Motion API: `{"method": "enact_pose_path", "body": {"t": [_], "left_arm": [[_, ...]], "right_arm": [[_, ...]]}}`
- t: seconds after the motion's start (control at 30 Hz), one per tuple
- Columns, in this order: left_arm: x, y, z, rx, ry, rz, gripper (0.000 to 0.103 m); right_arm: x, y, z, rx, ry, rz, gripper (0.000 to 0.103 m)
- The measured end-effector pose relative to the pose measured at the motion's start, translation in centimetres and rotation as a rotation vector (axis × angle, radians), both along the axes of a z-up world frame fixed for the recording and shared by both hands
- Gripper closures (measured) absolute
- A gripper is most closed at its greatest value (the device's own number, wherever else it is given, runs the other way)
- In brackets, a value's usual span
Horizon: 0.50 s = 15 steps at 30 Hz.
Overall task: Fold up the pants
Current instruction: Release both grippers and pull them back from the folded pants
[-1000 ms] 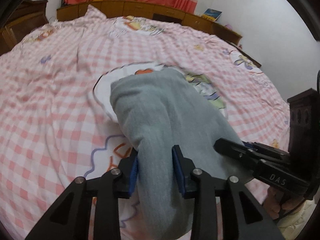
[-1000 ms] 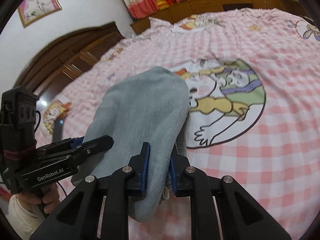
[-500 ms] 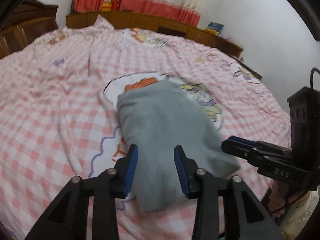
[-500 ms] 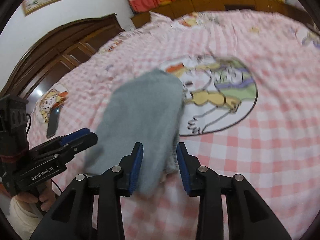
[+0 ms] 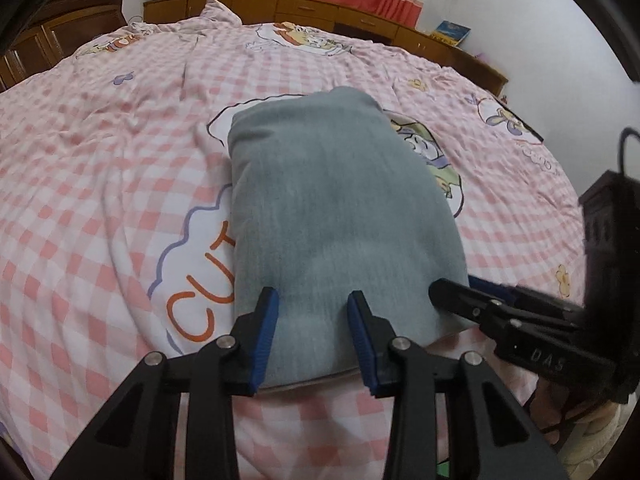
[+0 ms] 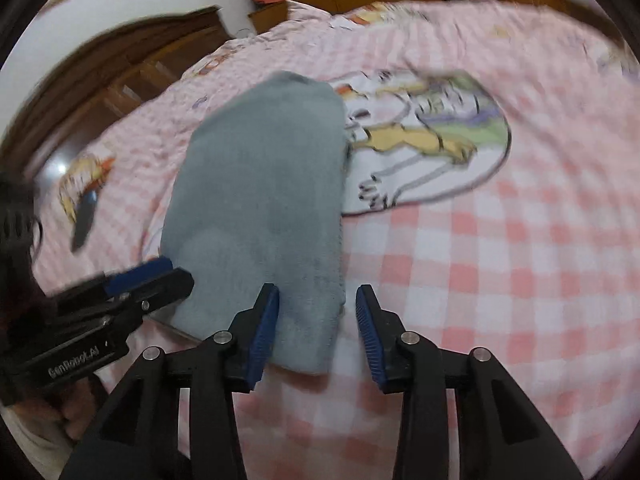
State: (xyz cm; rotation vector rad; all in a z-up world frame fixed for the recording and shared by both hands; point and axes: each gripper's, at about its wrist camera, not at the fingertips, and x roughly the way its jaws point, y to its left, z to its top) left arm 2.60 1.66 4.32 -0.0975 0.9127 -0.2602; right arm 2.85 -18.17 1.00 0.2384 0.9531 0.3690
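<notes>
The grey-blue pants (image 5: 340, 208) lie folded into a flat, long rectangle on the pink checked bedsheet (image 5: 100, 200). My left gripper (image 5: 314, 304) hovers open over their near edge; the cloth lies flat under the gap and neither pad presses it. My right gripper (image 6: 318, 300) is opening over the near right corner of the pants (image 6: 260, 184). That corner lies loose between its blue pads, touching neither. Each view shows the other gripper at its side: the right gripper (image 5: 452, 292) at the pants' right edge, the left gripper (image 6: 160, 276) at their left edge.
A round cartoon print (image 6: 424, 140) on the sheet lies right of the pants. A dark flat object (image 6: 84, 216) rests on the bed at the left. Dark wooden furniture (image 6: 120, 80) stands left, and a wooden ledge (image 5: 320, 12) under curtains runs along the far side.
A second ago both grippers held the pants' near end raised. The right jaws have spread, the cloth has dropped flat on the bed, and both grippers have drawn back and lower.
</notes>
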Motion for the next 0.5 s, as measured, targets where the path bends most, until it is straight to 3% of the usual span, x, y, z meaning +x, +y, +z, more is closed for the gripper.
{"method": "enact_pose_path", "body": {"t": [0.13, 0.2, 0.3, 0.5], "left_arm": [[-1.1, 0.0, 0.8, 0.013, -0.006, 0.022, 0.063], [-1.7, 0.1, 1.2, 0.013, -0.005, 0.041, 0.053], [-2.7, 0.1, 1.2, 0.018, 0.005, 0.061, 0.046], [-3.9, 0.0, 0.6, 0.030, 0.028, 0.088, 0.037]], "right_arm": [[-0.9, 0.1, 1.1, -0.022, -0.033, -0.010, 0.064], [-1.9, 0.6, 2.1, -0.069, -0.073, -0.011, 0.064], [-3.2, 1.2, 2.8, -0.119, -0.108, -0.008, 0.064], [-4.8, 0.5, 2.3, -0.128, -0.082, -0.045, 0.063]]}}
